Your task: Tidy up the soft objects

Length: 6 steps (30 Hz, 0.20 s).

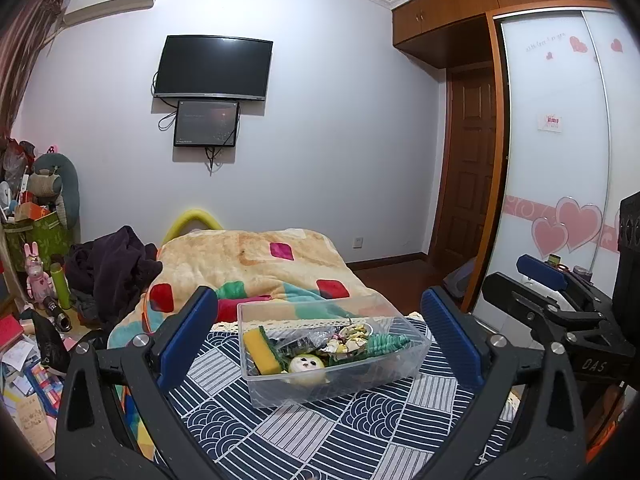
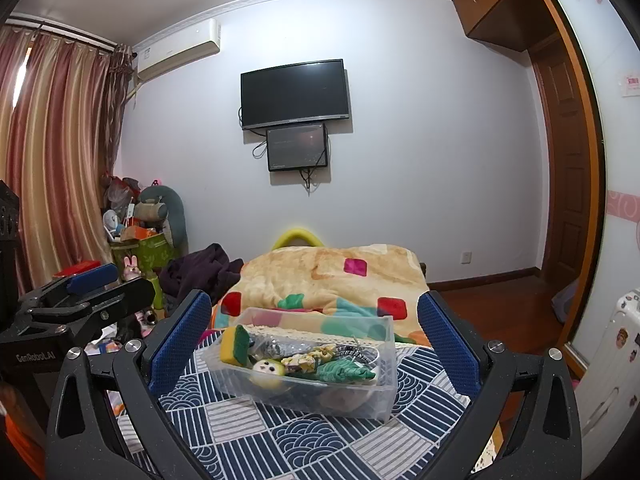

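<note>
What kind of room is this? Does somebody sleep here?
Most likely a bedroom. There is a bed with a colorful blanket, a TV on the wall facing it, and a wardrobe with heart stickers. A clear bin of soft things sits on a patterned cloth in front.

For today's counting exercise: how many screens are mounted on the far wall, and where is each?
2. The large black television hangs high on the wall; the smaller screen sits directly below it, cables trailing underneath. Neither is hidden in either view.
</note>
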{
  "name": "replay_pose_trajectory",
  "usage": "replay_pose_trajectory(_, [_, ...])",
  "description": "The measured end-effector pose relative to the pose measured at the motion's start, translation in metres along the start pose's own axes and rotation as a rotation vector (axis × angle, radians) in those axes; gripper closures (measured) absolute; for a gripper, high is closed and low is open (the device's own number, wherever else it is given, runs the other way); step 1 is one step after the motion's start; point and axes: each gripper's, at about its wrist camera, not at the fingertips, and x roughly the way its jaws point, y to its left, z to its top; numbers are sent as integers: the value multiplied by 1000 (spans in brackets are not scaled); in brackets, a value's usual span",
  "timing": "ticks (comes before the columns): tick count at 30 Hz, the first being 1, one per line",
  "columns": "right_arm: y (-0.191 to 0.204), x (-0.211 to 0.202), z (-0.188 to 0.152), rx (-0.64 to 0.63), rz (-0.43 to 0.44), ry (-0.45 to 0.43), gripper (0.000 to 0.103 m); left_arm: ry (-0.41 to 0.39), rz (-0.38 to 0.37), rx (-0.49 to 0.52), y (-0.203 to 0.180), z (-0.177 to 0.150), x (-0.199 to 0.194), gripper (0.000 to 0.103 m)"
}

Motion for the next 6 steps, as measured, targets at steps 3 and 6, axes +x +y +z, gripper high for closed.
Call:
replay_pose_trajectory(3, [0, 0, -1, -1, 0, 1, 0, 1, -2, -1, 0, -1, 0, 0])
replay_pose_trajectory(6, [0, 1, -1, -1, 1, 5, 0, 3, -3, -4, 1, -1, 0, 0])
